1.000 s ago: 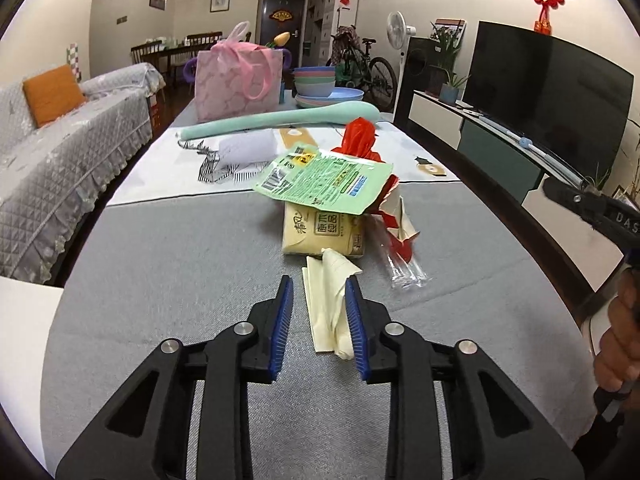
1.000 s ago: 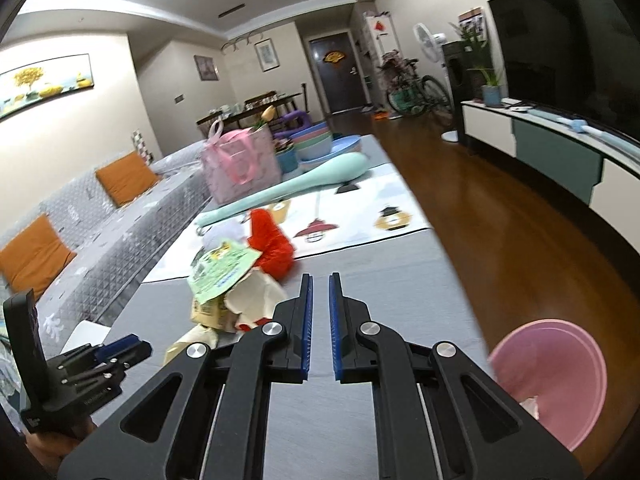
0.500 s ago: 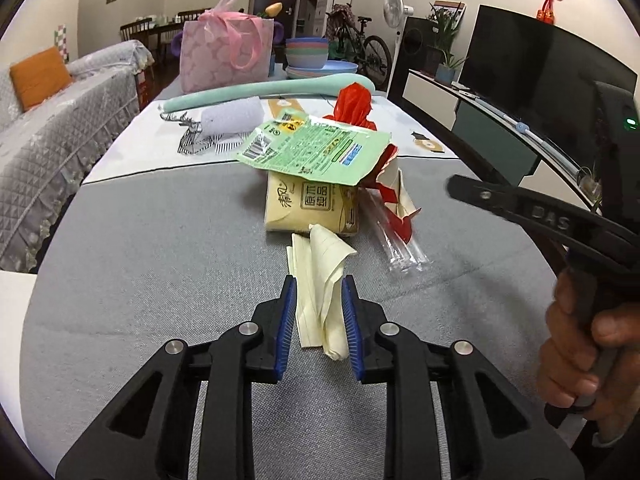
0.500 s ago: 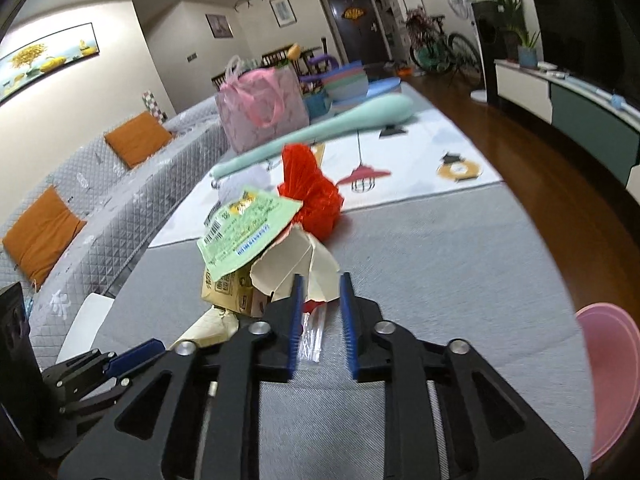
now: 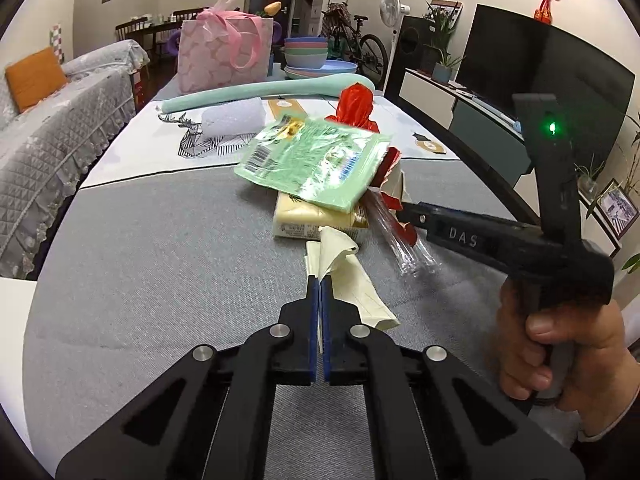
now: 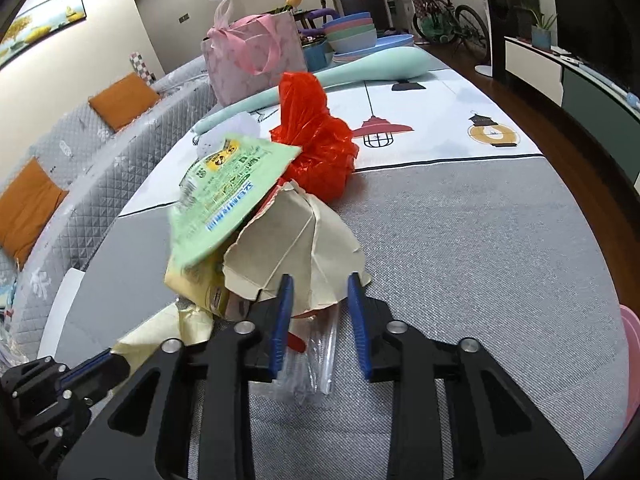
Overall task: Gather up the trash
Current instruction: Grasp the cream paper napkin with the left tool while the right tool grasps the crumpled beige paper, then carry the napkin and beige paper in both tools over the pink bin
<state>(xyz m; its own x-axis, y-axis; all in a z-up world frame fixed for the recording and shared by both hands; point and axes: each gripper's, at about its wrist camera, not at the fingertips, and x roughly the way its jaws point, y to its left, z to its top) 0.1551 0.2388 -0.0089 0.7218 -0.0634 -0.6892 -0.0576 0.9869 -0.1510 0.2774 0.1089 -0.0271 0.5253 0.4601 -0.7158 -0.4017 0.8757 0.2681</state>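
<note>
I am early in the job: almost all the trash sits heaped on the desk (image 5: 160,248). My left gripper (image 5: 320,284) has its fingers pressed together on the cream paper scrap (image 5: 352,280), not yet lifted. My right gripper (image 6: 320,300) is closing, its fingers astride the clear plastic wrapper (image 6: 316,360) and torn cardboard (image 6: 296,252), pads not yet pressing. The green packet (image 5: 316,160) and red bag (image 6: 316,140) wait. Only the right view shows a pink bin (image 6: 632,360) at the desk's edge; only the left shows my hand (image 5: 560,352).
</note>
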